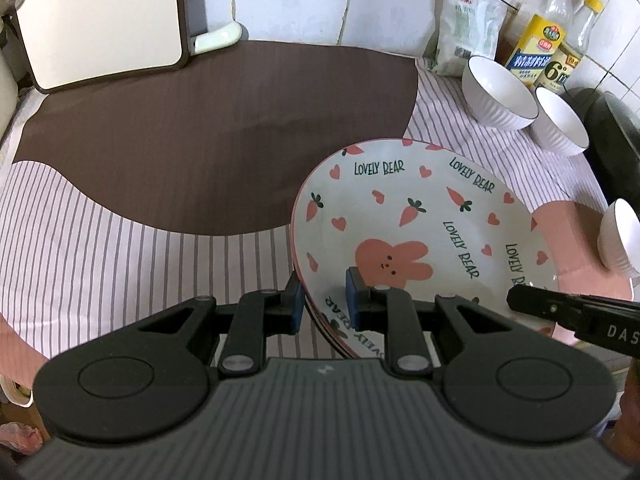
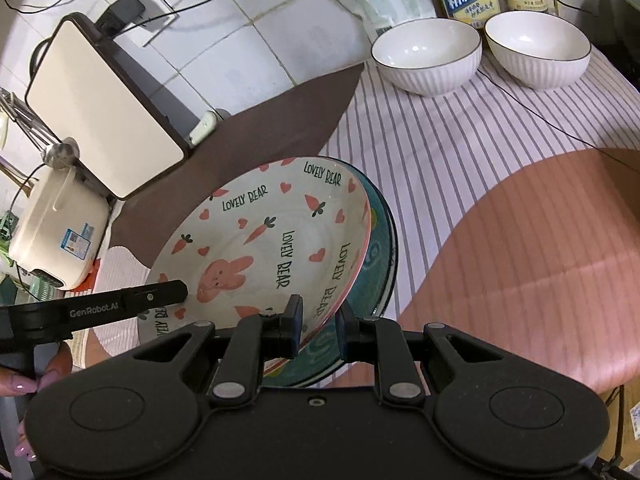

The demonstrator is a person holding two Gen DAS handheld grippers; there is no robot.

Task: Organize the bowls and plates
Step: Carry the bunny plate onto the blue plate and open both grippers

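A white plate with a pink bunny and "LOVELY BEAR" lettering (image 1: 400, 220) (image 2: 272, 248) lies on top of a teal plate (image 2: 380, 248). The stack hangs over the striped cloth (image 1: 100, 240), held from both sides. My left gripper (image 1: 325, 300) is shut on the stack's left rim, one pad under it and one on the inside. My right gripper (image 2: 320, 322) is shut on the opposite rim, across both plates. Each gripper shows in the other's view: the right gripper (image 1: 520, 300) and the left gripper (image 2: 176, 288). Two white ribbed bowls (image 2: 426, 56) (image 2: 538, 48) stand at the back right, and a third bowl (image 1: 620, 236) sits at the right edge.
A white board (image 1: 104, 20) leans on the tiled wall at the back left. Bottles (image 1: 540, 44) and a bag (image 1: 464, 32) stand behind the bowls, next to a black pan (image 1: 612, 140). A cream cooker (image 2: 60, 232) sits far left. A thin cable (image 2: 540, 108) crosses the cloth.
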